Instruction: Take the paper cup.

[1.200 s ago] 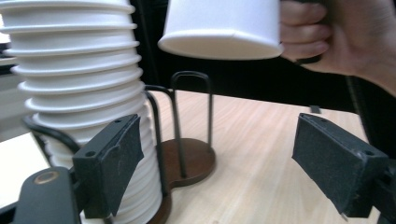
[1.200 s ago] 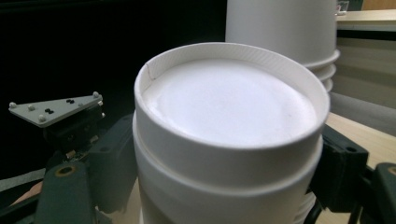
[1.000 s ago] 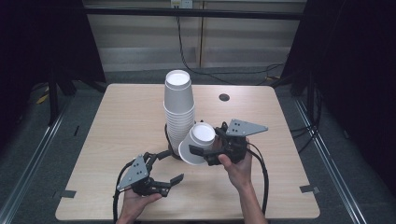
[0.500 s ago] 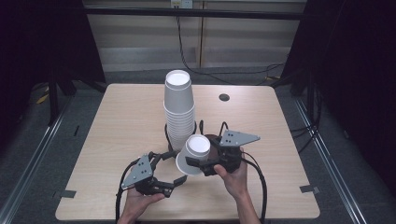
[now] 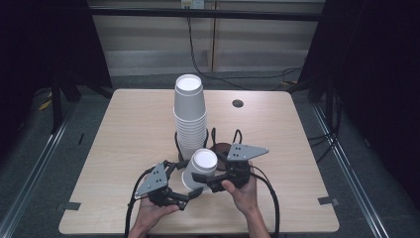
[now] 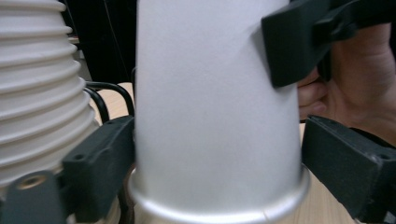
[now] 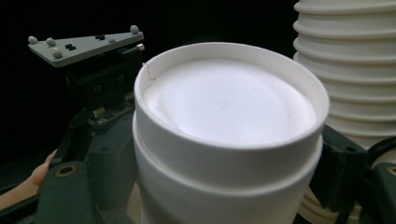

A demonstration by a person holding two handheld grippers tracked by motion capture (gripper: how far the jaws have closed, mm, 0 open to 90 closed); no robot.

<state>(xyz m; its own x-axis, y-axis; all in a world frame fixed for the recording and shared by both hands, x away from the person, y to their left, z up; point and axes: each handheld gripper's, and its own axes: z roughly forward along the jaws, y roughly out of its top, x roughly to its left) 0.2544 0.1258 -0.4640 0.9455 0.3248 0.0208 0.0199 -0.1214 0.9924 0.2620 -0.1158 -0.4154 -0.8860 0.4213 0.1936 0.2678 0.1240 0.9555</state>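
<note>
From the high view, an upside-down paper cup (image 5: 200, 167) sits between both grippers at the table's (image 5: 124, 129) near edge, at six o'clock from the tall cup stack (image 5: 189, 114). The right gripper (image 5: 204, 181) pinches it near the top; the left gripper (image 5: 190, 194) reaches its rim.

In the left gripper view, the cup (image 6: 215, 112) stands between that gripper's spread jaws, which have just been opening; the one at three o'clock is clear of it.

In the right gripper view, the cup (image 7: 229, 112) is clamped between jaws at nine and three o'clock.
</note>
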